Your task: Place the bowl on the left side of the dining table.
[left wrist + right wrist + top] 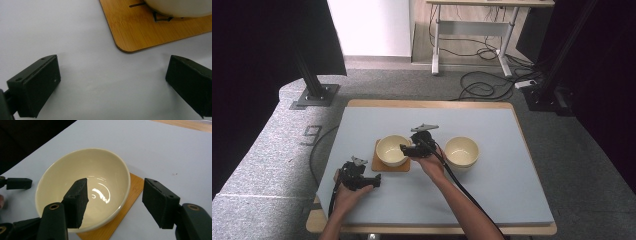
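A cream bowl (392, 150) (75, 170) stands on a square wooden coaster (391, 166) (136, 186) left of the table's middle. My right gripper (404, 148) (115, 200) hangs open at the bowl's right rim, one jaw above the bowl's inside and the other outside it; neither pad touches the rim. My left gripper (377, 181) (112, 82) rests open on the mat just short of the coaster (155, 32), with nothing between its jaws; the bowl's base (180, 7) sits at the top of its view. One of its jaws (18, 183) also shows left of the bowl in the right gripper view.
A second cream bowl (461, 151) stands directly on the grey mat (492, 200), to the right of my right hand. The wooden table edge frames the mat. Beyond the table are a desk frame, floor cables and black stands.
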Action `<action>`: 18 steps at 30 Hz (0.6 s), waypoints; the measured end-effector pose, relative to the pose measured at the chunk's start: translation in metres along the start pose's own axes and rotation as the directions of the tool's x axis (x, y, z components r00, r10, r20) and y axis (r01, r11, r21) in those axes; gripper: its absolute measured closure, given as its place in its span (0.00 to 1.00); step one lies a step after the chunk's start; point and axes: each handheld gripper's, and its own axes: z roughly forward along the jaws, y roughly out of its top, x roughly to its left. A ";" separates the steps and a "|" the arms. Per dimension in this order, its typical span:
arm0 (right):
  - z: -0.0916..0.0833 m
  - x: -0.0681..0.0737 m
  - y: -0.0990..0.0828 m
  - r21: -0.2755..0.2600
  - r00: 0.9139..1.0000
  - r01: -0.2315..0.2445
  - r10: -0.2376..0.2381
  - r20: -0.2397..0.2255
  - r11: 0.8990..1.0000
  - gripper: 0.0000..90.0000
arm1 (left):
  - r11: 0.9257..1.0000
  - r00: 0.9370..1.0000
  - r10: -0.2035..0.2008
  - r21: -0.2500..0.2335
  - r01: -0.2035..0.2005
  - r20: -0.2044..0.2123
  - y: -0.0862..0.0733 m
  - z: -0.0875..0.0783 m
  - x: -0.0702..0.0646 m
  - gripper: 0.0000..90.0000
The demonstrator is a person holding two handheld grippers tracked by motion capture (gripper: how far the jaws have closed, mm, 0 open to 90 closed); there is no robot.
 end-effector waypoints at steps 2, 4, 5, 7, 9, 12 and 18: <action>-0.004 0.000 0.001 -0.003 1.000 0.007 -0.007 0.002 1.000 0.41 | 1.000 1.000 0.001 0.001 -0.001 0.000 0.000 0.000 0.000 0.00; -0.009 -0.001 0.001 -0.009 1.000 0.004 -0.004 0.000 1.000 0.41 | 1.000 1.000 0.001 0.001 -0.001 0.000 0.000 0.000 0.000 0.00; -0.012 -0.002 0.001 -0.013 1.000 0.002 -0.002 0.002 1.000 0.41 | 1.000 1.000 0.001 0.000 -0.001 0.000 0.000 0.000 0.000 0.00; -0.017 -0.005 0.001 -0.021 1.000 0.004 -0.004 0.006 1.000 0.41 | 1.000 1.000 0.002 0.001 -0.002 0.000 0.000 0.000 0.000 0.00; -0.022 -0.007 0.001 -0.024 1.000 0.017 -0.016 0.012 1.000 0.41 | 1.000 1.000 0.002 0.002 -0.002 0.001 0.000 0.000 0.000 0.00; -0.032 -0.011 -0.001 -0.035 0.999 0.041 -0.040 0.015 0.999 0.41 | 1.000 1.000 0.002 0.002 -0.002 0.000 0.000 0.000 0.000 0.00; -0.053 -0.017 -0.009 -0.080 0.997 0.075 -0.073 0.036 0.994 0.43 | 1.000 1.000 0.002 -0.001 -0.002 -0.001 0.000 0.000 0.000 0.00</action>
